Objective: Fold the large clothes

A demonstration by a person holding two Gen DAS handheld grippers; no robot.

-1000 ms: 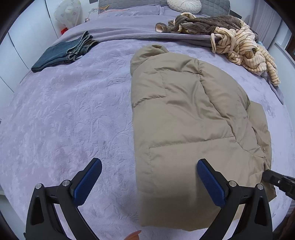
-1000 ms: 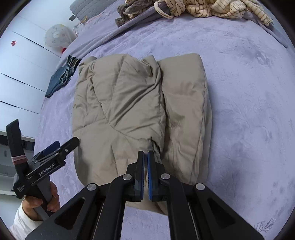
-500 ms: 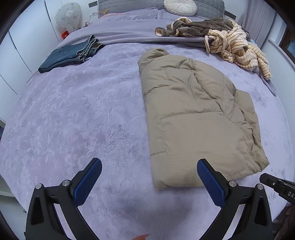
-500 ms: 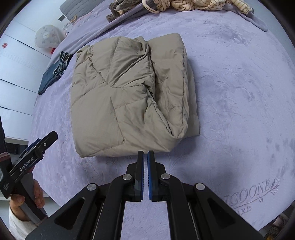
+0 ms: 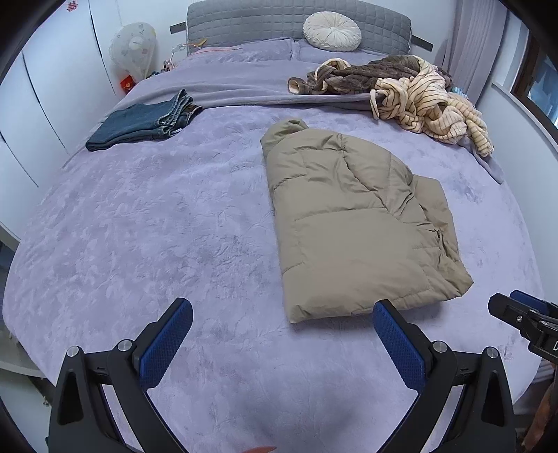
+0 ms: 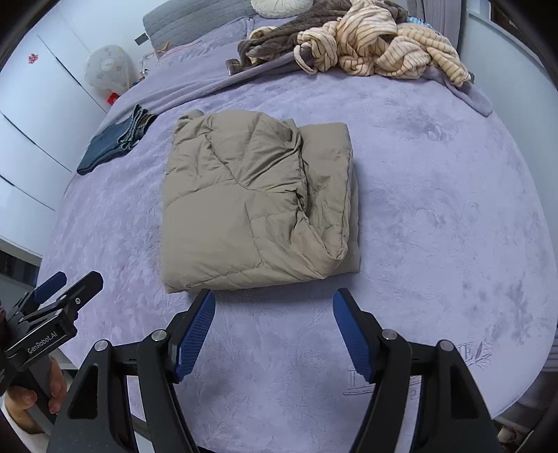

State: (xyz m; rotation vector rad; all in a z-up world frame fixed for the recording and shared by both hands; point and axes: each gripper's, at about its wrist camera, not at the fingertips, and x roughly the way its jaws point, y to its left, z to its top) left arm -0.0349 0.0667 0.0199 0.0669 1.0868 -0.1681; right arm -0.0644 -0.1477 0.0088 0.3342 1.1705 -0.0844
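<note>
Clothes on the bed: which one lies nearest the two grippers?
The folded tan puffer jacket, just beyond both grippers' fingers. The folded jeans sit further back on the left, and the striped and brown heap lies by the headboard.

Right tongs [image 6: 273,334] just opened, empty

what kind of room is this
Almost certainly a bedroom. A large bed under a lilac plush cover fills the view, with a grey quilted headboard and a round cushion at its far end. White wardrobe doors line the wall beside it.
</note>
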